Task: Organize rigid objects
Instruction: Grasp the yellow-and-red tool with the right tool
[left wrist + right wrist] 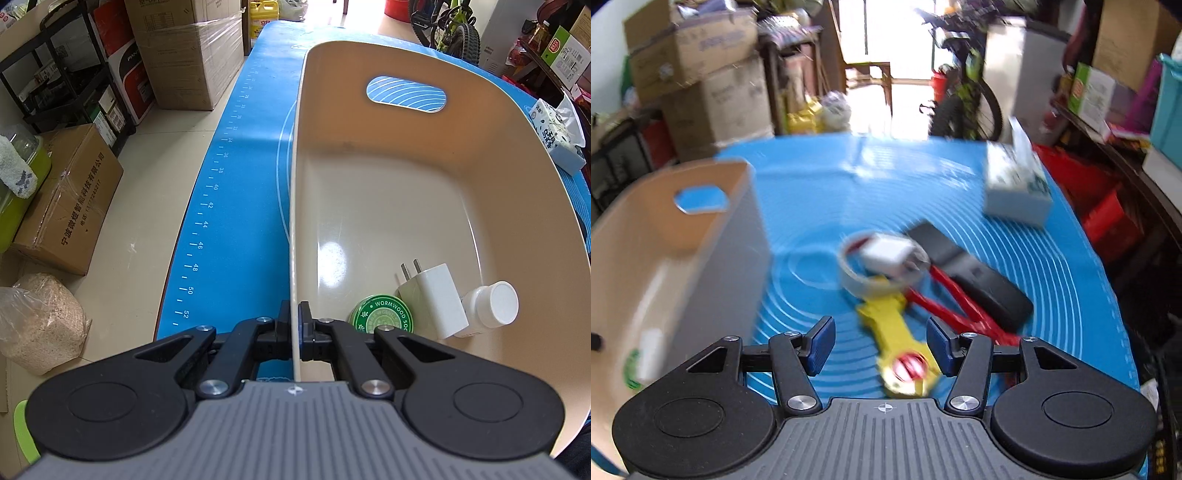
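My left gripper (294,317) is shut on the left rim of a beige plastic bin (388,192). Inside the bin lie a green round tin (380,314), a white wall charger (432,295) and a small white bottle (487,306). My right gripper (881,345) is open and empty, just above a yellow tool (897,343) on the blue mat (1034,266). Beyond it lie red-handled pliers (945,291), a tape roll (857,277), a white charger (890,254) and a black flat object (975,273). The bin (683,236) stands to the left. This view is blurred.
A tissue box (1015,184) stands at the mat's far right; it also shows in the left wrist view (554,136). Cardboard boxes (66,206) and a black shelf (62,74) stand on the floor left of the table. A bicycle (964,96) is behind the table.
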`<state>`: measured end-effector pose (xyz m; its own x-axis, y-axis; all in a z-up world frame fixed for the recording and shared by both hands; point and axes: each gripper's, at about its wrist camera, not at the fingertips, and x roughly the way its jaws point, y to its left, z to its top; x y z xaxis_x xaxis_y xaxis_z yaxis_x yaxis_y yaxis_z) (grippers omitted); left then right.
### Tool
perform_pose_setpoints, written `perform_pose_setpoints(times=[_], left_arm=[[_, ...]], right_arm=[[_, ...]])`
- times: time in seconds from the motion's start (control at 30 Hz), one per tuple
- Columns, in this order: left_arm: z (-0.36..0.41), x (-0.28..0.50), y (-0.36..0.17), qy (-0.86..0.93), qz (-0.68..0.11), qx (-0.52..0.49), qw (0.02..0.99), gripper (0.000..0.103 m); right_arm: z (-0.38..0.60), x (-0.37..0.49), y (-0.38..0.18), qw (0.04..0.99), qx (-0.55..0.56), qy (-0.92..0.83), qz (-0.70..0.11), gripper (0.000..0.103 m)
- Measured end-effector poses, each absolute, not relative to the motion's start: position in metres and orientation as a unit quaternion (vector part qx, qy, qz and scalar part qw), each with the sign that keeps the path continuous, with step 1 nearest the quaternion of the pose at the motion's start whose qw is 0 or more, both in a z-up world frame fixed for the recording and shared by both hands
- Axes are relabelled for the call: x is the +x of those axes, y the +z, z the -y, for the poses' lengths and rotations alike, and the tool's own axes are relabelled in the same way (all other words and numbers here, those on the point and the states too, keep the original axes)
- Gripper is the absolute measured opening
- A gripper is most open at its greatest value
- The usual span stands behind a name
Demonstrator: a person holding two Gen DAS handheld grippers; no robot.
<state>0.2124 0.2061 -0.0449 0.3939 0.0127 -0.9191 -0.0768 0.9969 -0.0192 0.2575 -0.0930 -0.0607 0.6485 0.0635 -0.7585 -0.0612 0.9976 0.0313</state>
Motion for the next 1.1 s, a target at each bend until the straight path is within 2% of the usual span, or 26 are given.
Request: perform_pose_setpoints(times=[0.53, 0.6, 0.63, 1.1], left_arm=[[-0.206, 0.213, -0.045, 0.029, -0.551, -0.027, 0.834, 0.004], [-0.205, 0.213, -0.045, 0.029, -0.551, -0.027, 0.834, 0.004], [-0.205, 0.213, -0.045, 0.029, -0.551, -0.027, 0.834, 0.004], [-0.205, 0.213, -0.045, 0.029, -0.551, -0.027, 0.834, 0.004]], right_arm=[[0.094, 0.270, -0.109, 0.900, -0.009, 0.030, -0.434, 0.066], [0.094, 0.271, -0.110, 0.901, -0.008, 0.035, -0.432, 0.060], [0.094, 0.269, -0.110, 0.902, -0.011, 0.038, -0.429, 0.053], [0.091, 0.229, -0.077, 0.904, -0.028, 0.069, -0.420, 0.052]])
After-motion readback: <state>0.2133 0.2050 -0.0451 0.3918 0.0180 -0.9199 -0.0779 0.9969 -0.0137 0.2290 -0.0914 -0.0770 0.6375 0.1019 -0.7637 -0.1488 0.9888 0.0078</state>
